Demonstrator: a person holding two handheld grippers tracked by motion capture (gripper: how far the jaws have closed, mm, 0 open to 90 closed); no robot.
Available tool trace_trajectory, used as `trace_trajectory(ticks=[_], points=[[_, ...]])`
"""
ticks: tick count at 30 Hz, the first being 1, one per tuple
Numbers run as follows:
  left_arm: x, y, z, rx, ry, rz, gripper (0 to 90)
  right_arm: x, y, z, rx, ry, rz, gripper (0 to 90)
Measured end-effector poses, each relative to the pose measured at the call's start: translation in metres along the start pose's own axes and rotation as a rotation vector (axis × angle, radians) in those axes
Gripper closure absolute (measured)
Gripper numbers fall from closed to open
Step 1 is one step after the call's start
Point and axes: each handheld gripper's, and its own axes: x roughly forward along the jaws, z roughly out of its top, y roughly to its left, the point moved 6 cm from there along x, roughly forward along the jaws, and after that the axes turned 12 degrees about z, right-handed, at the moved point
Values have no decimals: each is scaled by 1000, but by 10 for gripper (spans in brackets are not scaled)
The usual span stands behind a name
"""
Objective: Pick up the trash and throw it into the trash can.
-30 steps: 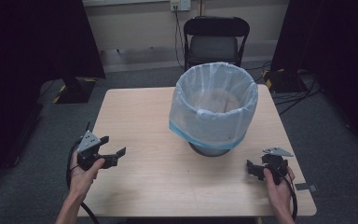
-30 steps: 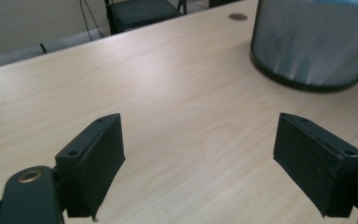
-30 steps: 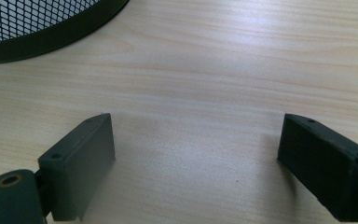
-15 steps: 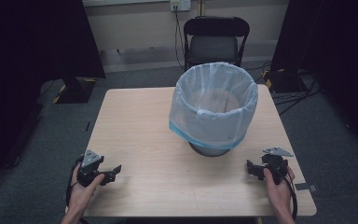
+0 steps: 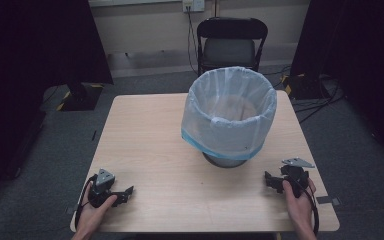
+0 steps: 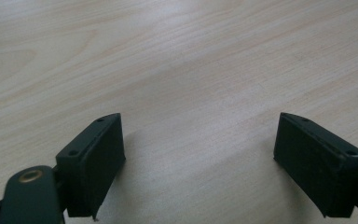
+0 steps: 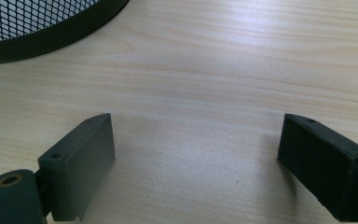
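A black mesh waste bin lined with a pale blue plastic bag stands right of the middle of the wooden table. Its dark mesh base fills the upper left corner of the right gripper view. My left gripper rests low at the table's front left corner, open, with only bare wood between its jaws. My right gripper sits at the front right, close to the bin's base, also open and holding nothing.
A black folding chair stands behind the table's far edge. Dark curtains flank the room, and cables lie on the grey floor at the right. The table's left half and front middle are bare wood.
My left gripper has come down and back toward the front left corner of the table. The right gripper and the bin have stayed where they were.
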Motion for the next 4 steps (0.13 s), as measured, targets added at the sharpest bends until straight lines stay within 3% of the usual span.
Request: trace_trajectory(ticks=[1,4], points=[[1,-1,0,-15,-12,-8,139,0,0,0,0,0,0,98],[2,0,0,-5,-9,-5,121,0,0,0,0,0,0,98]])
